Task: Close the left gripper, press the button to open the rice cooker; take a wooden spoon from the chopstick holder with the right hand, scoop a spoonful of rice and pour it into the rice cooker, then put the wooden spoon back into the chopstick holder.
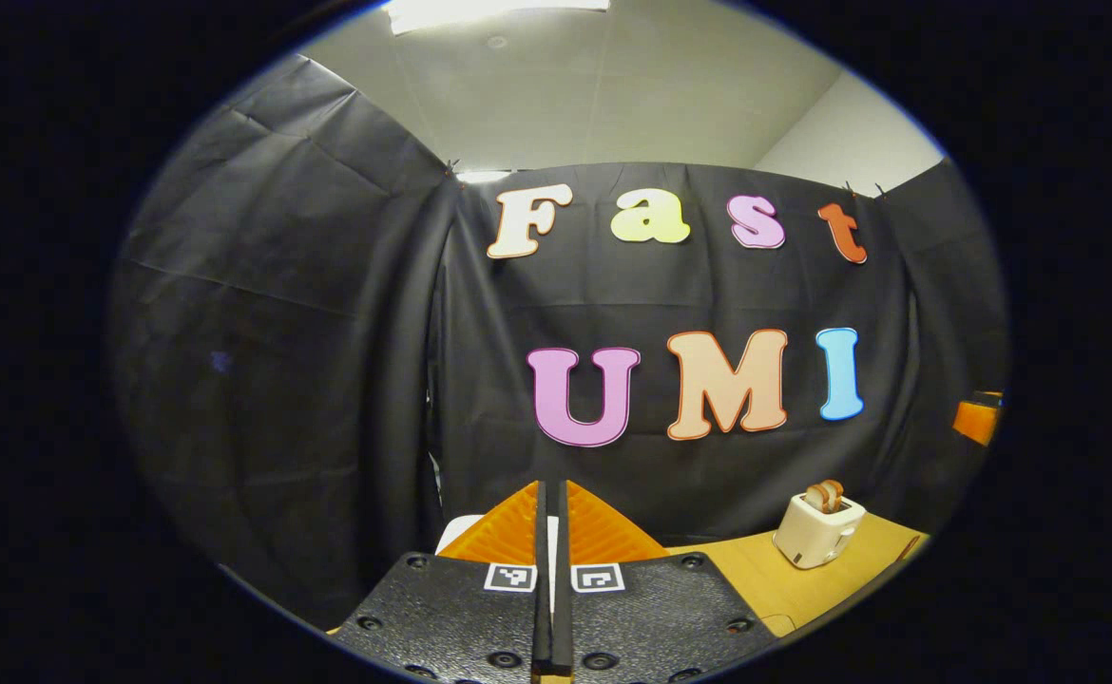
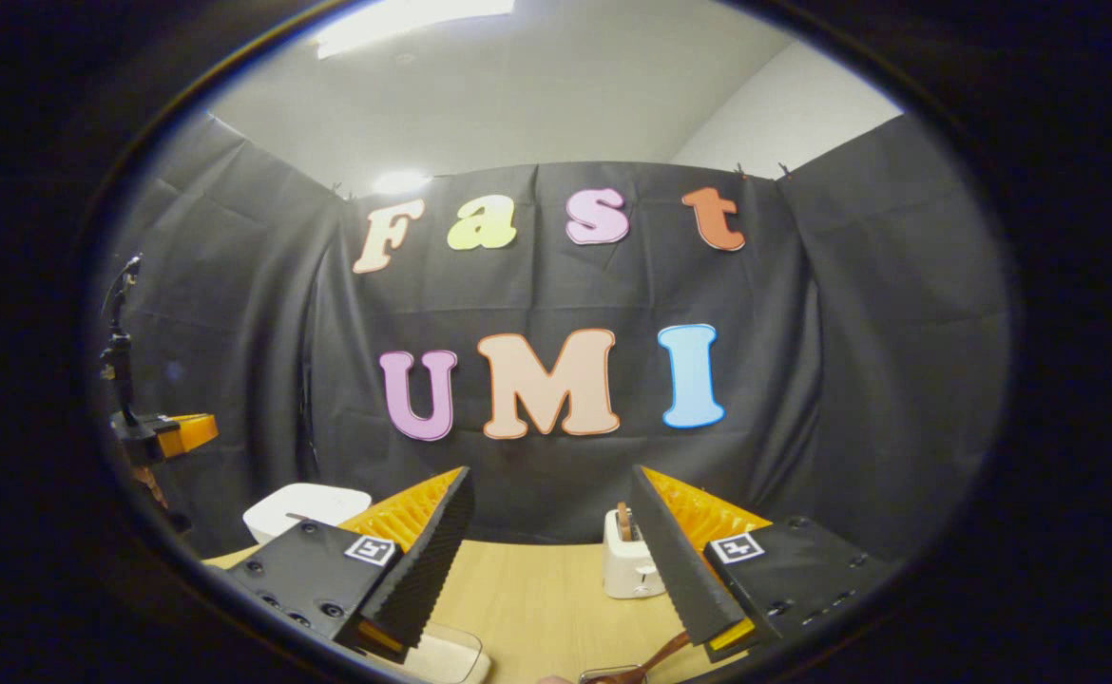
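1. Left tool (image 1: 552, 532) fingers pressed together, empty; right tool (image 2: 548, 560) wide apart, empty.
2. Wooden spoon (image 2: 656, 655) handle low under right tool.
3. Rice cooker (image 2: 304, 508) white, far-left on table (image 2: 537, 589).
4. Risk: both tools ride high; button press may miss.

The left gripper (image 1: 550, 503) has black, pebbled plates studded with round screws, each plate bearing a small square black-and-white marker, over ribbed wedges. The right gripper (image 2: 549, 518) has the same plates and markers; its inner faces look finely ridged, perhaps foam.
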